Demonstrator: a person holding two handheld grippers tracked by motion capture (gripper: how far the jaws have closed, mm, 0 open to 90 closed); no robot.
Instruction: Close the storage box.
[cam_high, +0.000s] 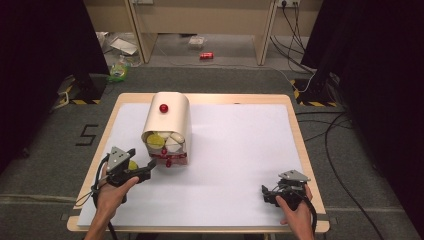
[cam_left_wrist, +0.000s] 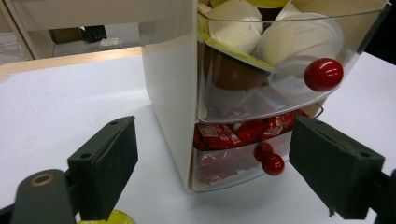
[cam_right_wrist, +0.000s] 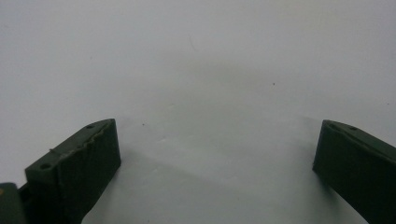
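Note:
A cream cabinet (cam_high: 167, 117) with clear drawers stands at the table's left middle. Its upper drawer (cam_left_wrist: 261, 56) holds white and yellow-lidded cups and has a red knob (cam_left_wrist: 323, 74). The lower drawers (cam_left_wrist: 233, 154) hold red packets behind two small red knobs (cam_left_wrist: 273, 164). My left gripper (cam_high: 150, 167) (cam_left_wrist: 212, 127) is open and faces the cabinet's front corner, a short way off, with nothing between its pads. A small yellow thing (cam_high: 132, 165) (cam_left_wrist: 109, 218) lies on the table under it. My right gripper (cam_high: 267, 194) (cam_right_wrist: 215, 126) is open over bare paper at the front right.
A white sheet (cam_high: 235, 150) covers most of the wooden table (cam_high: 295, 120). Another red knob (cam_high: 163, 108) sits on the cabinet's curved top. Beyond the table are a grey floor with litter, cables at the right, and black curtains on both sides.

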